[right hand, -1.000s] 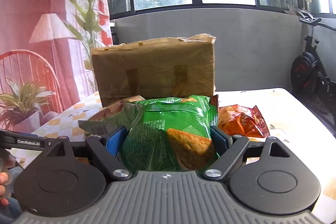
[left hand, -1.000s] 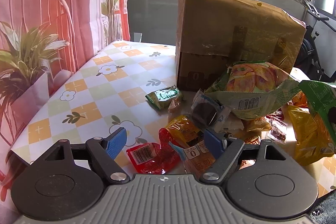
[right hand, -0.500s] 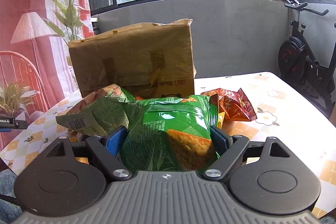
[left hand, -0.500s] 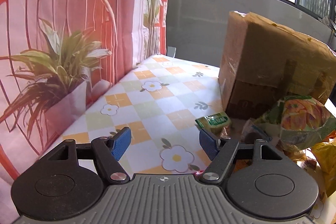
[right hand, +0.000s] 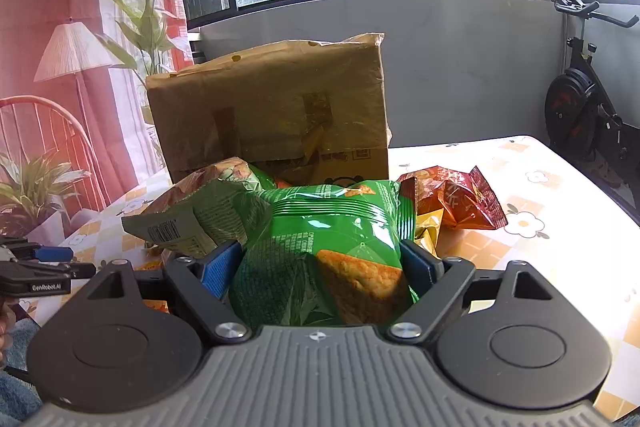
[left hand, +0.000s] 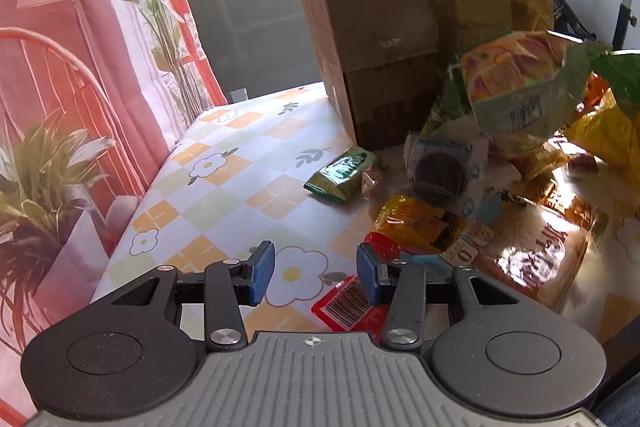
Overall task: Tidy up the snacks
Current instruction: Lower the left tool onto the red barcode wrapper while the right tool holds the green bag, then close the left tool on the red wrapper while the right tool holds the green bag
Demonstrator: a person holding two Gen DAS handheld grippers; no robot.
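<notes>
Hovering low over the desk (left hand: pixel 224 163), the left gripper (left hand: pixel 316 277) has just been closing its jaws, yet nothing sits between them; a red packet (left hand: pixel 344 303) lies just under its right finger. The right gripper (right hand: pixel 320 267) is clamped on a green bag (right hand: pixel 320 251), the box (right hand: pixel 272 107) well ahead of it. To grasp cleanly, the left should probably reopen and centre on the packet first.

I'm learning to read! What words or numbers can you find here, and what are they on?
"GenRobot.AI": on the left claw, seen from the right wrist view.
"0": on a white label among the snacks.
Green chip bag print, barcode digits on the red packet, cardboard box markings: too small or blurred.
</notes>
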